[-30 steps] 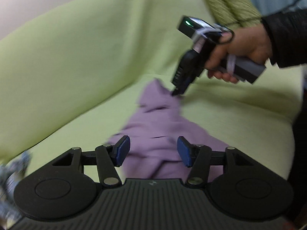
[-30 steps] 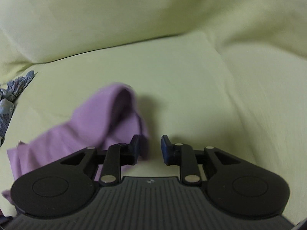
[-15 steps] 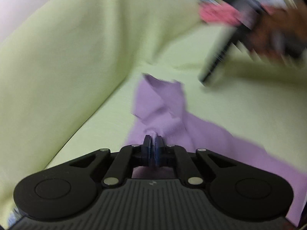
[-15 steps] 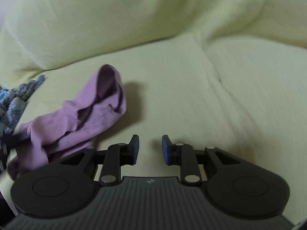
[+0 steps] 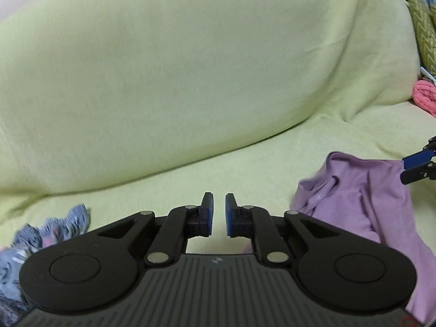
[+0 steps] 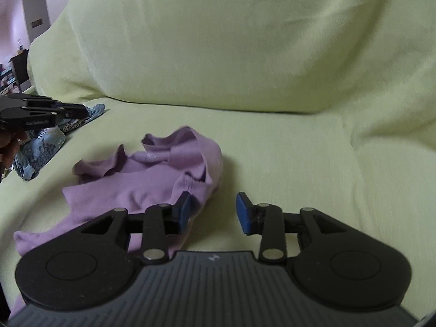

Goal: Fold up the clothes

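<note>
One purple garment (image 6: 141, 185), soft knit, is lying crumpled on the seat of the sofa (image 6: 272, 147), with a ribbed hem or neck opening standing up at its far end. One sofa is showing, draped in a light green cloth with a fine, slightly fuzzy weave; its back cushion is bulging forward in rounded folds behind the garment.

Two claws are counted, each black with blue pads. The right claw (image 6: 213, 209) is hovering just over the near edge of the garment; its jaws are opening, nothing is sitting between them, and the left pad is overlapping the purple cloth's edge in the picture while the right pad is standing over bare seat. The left claw (image 5: 218, 214) is pointing at bare sofa seat, with the garment lying off to its right side, apart from the pads; its jaws are opening with a narrow gap, and nothing is between them.

One blue-and-grey patterned cloth (image 6: 41, 147) is lying bunched on the sofa seat, to the left of the garment, on the far side of the left claw. One pink knitted item (image 5: 425, 95) and one olive woven cushion (image 5: 422, 41) are sitting at the sofa's right end.
</note>
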The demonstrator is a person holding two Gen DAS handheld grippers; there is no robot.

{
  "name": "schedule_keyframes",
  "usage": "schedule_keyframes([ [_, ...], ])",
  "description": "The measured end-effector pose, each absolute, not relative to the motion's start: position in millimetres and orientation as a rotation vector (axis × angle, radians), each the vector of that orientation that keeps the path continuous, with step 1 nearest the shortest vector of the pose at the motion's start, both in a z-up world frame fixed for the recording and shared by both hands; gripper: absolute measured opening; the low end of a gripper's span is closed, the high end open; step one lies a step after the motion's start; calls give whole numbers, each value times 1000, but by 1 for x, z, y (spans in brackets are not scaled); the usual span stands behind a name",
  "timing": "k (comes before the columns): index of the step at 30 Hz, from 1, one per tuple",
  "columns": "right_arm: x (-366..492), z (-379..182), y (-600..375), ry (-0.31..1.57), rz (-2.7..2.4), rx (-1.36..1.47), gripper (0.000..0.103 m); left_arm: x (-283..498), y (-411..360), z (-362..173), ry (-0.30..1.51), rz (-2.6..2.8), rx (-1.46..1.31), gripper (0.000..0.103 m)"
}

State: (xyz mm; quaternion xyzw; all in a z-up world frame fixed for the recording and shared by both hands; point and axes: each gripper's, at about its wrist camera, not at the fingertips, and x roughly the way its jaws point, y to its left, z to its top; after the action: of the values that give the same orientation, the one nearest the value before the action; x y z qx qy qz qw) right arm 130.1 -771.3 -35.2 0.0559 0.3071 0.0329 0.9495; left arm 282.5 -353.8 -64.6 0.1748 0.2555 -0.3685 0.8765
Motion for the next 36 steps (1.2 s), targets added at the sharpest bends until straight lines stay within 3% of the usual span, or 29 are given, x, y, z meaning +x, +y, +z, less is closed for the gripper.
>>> schedule_keyframes([
  [1, 136, -32, -770, 618, 76, 100, 33, 285, -354, -66, 545, -789, 353, 33],
  [6, 180, -32, -766, 620, 127, 62, 35, 280, -359, -80, 618, -949, 350, 46],
  [13, 227, -46, -749, 676, 171, -45, 40, 249, -351, -104, 613, -981, 572, 47],
  [23, 230, -58, -755, 693, 133, -44, 40, 254, -330, -117, 599, -1010, 570, 45],
  [24, 229, -58, -756, 695, 131, -51, 39, 257, -332, -117, 587, -1019, 563, 40],
  [25, 229, -57, -756, 691, 133, -63, 39, 260, -334, -117, 575, -1028, 557, 27],
  [27, 230, -55, -755, 677, 142, -90, 40, 267, -335, -116, 575, -1021, 545, 10],
  [28, 231, -53, -754, 667, 156, -106, 40, 272, -335, -115, 583, -1012, 530, 5],
  [30, 236, -48, -748, 648, 192, -146, 39, 282, -333, -112, 600, -992, 485, 0],
  [36, 270, -35, -725, 654, 336, -310, 39, 293, -327, -103, 569, -961, 409, 0],
])
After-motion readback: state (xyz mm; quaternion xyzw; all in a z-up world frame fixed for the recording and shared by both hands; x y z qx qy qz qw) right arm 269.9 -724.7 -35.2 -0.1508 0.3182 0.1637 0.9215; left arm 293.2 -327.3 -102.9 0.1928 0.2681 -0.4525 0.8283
